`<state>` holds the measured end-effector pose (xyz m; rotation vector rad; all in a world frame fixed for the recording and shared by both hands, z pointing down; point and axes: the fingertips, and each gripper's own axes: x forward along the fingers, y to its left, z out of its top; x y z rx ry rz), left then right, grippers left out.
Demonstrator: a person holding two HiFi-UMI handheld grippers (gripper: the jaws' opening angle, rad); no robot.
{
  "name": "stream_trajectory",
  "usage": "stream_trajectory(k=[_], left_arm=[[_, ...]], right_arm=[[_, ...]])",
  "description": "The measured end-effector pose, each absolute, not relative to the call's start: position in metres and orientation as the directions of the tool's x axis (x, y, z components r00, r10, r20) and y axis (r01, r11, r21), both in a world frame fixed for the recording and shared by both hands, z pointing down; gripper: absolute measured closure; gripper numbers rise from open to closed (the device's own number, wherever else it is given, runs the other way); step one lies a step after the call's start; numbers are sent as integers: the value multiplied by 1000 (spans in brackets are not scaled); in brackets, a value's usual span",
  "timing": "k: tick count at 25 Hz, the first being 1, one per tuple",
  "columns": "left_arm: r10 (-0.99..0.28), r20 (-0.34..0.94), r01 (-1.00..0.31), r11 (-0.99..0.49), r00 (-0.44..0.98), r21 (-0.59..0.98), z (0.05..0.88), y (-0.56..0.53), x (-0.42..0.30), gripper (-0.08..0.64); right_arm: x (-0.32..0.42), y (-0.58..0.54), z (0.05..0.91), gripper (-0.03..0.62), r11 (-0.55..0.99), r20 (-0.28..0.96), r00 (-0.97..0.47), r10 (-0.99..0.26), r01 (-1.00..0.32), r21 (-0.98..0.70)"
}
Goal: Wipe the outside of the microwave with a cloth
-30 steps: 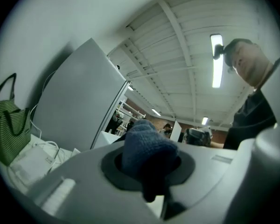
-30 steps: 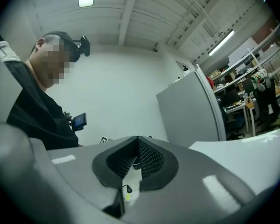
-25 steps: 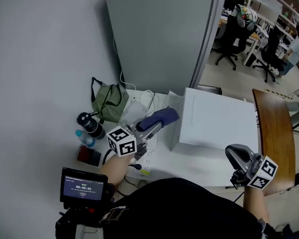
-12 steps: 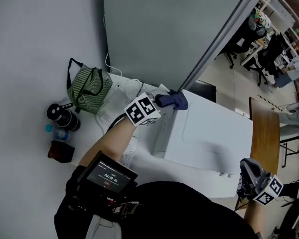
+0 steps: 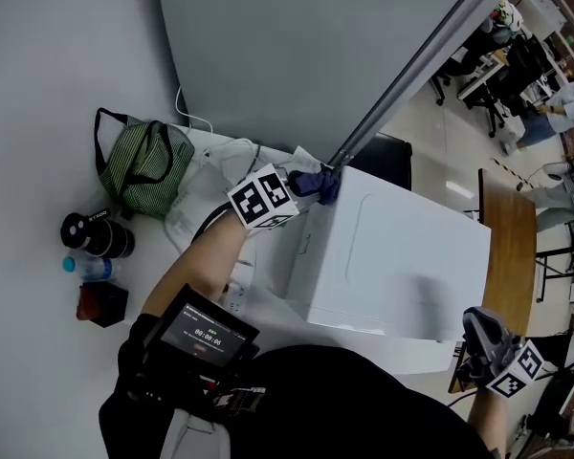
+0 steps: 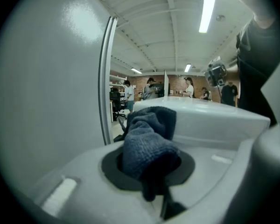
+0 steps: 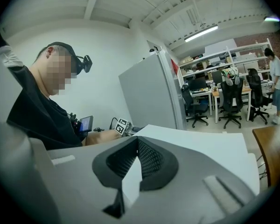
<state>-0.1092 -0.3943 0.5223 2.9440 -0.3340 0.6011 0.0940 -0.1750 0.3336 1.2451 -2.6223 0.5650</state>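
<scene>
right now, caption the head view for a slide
Left claw holds a blue cloth at the microwave's far corner; right claw hangs empty.

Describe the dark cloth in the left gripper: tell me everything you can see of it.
The cloth is a dark blue, looped, towel-like fabric, bunched into a thick wad with a fold drooping over its top. The left gripper is clamped on its lower part, so the wad bulges out past the jaws. In the head view it sits at the far left corner of the white microwave, at its top edge and close to the grey panel behind. It appears to touch that corner, though the contact itself is not clearly visible.
</scene>
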Motion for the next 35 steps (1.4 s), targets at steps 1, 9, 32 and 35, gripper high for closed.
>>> stream_trajectory(k=[1,9,32,35], left_arm=[[-188,411,-242,-967,892,83,531,-395,-107,504],[-179,603,-292,-952,778,94,632,-414,-102,511],[-229,609,-256,-966,760,-43,548,-349,-111,504],[-209,688,-239,-970,695,-53,599,-353,-111,503]], right_arm=[[94,-177,335,588,576,325,-632,-703,-775,-261],[87,-185,348,588,577,373,-629,-682,-776,-253],[72,-185,338,588,608,290,-666,-688,-746,-270],[78,-177,335,588,588,310,-641,-702,-767,-255]])
